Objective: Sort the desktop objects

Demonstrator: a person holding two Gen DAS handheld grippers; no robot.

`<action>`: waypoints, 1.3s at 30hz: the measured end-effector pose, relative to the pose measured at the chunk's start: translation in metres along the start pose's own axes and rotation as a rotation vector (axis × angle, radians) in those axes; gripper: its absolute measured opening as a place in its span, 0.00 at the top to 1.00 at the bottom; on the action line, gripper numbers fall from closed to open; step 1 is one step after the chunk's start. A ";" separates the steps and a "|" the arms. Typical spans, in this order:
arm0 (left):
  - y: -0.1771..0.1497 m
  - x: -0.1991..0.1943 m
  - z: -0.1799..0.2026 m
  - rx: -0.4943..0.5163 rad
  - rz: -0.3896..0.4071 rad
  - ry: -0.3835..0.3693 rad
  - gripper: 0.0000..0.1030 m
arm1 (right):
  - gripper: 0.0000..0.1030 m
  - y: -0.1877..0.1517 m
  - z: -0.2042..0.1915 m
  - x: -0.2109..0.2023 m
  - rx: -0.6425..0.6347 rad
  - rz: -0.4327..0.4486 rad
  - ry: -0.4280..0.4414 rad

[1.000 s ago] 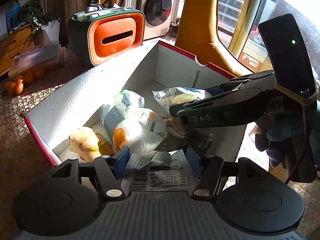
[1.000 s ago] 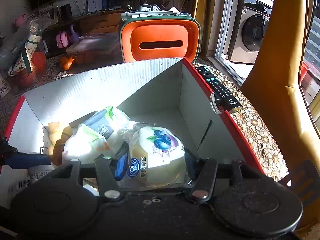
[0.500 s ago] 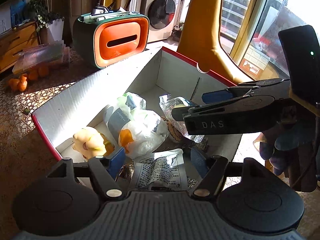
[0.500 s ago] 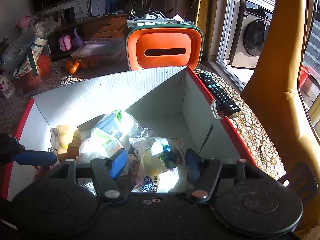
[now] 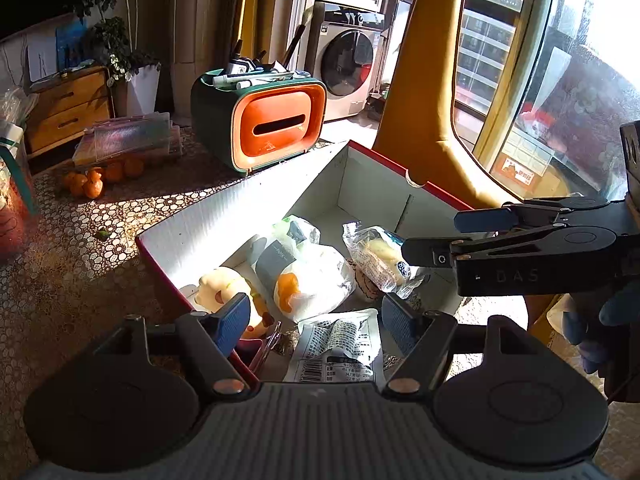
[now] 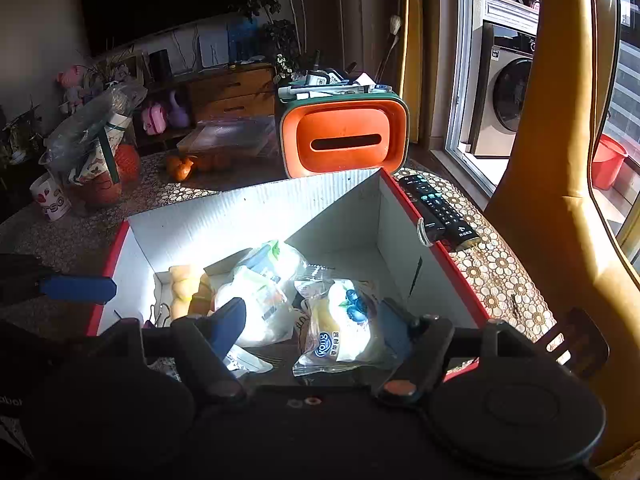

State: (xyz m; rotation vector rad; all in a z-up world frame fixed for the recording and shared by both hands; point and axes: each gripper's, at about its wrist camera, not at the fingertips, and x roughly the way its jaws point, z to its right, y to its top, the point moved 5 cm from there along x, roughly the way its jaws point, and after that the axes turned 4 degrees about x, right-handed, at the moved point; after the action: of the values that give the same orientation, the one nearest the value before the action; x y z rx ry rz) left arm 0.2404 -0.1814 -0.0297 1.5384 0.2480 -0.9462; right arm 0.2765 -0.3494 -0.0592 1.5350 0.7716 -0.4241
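A red-rimmed white cardboard box [image 5: 384, 158] holds several snack packets and a yellow toy [image 5: 224, 284]. My left gripper [image 5: 316, 320] is open above the box's near end. A white packet with a barcode [image 5: 340, 344] lies loose on the box floor below its blue pads. My right gripper [image 6: 312, 326] hovers over the same box [image 6: 248, 216] with its jaws opening. The blueberry bread packet [image 6: 344, 328] lies free between and under its fingers, which do not press it. The left wrist view shows the right gripper [image 5: 460, 236] coming in from the right, above that packet [image 5: 380, 256].
An orange and green tissue box [image 5: 276, 128] stands behind the cardboard box. Two remotes [image 6: 438, 208] lie by its right rim. Oranges [image 5: 96, 178] and a clear plastic case sit at the back left, with a mug [image 6: 50, 200] nearby. A yellow chair [image 5: 432, 80] rises on the right.
Both grippers have widened, lifted and drawn back from the box. The left one let go of the barcode packet and the right one released the blueberry packet; both packets now lie in the box.
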 end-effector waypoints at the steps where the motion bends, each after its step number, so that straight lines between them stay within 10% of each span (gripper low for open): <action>1: 0.000 -0.003 -0.001 -0.005 0.006 0.007 0.30 | 0.29 -0.001 -0.002 -0.006 -0.003 0.013 0.003; 39: -0.048 -0.081 -0.001 0.006 0.081 0.069 0.00 | 0.07 -0.055 -0.055 -0.114 -0.018 0.231 0.127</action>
State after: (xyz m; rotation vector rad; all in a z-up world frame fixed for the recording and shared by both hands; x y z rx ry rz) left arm 0.1579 -0.1408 -0.0101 1.5767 0.2301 -0.8315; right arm 0.1481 -0.3223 -0.0150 1.6241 0.6837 -0.1499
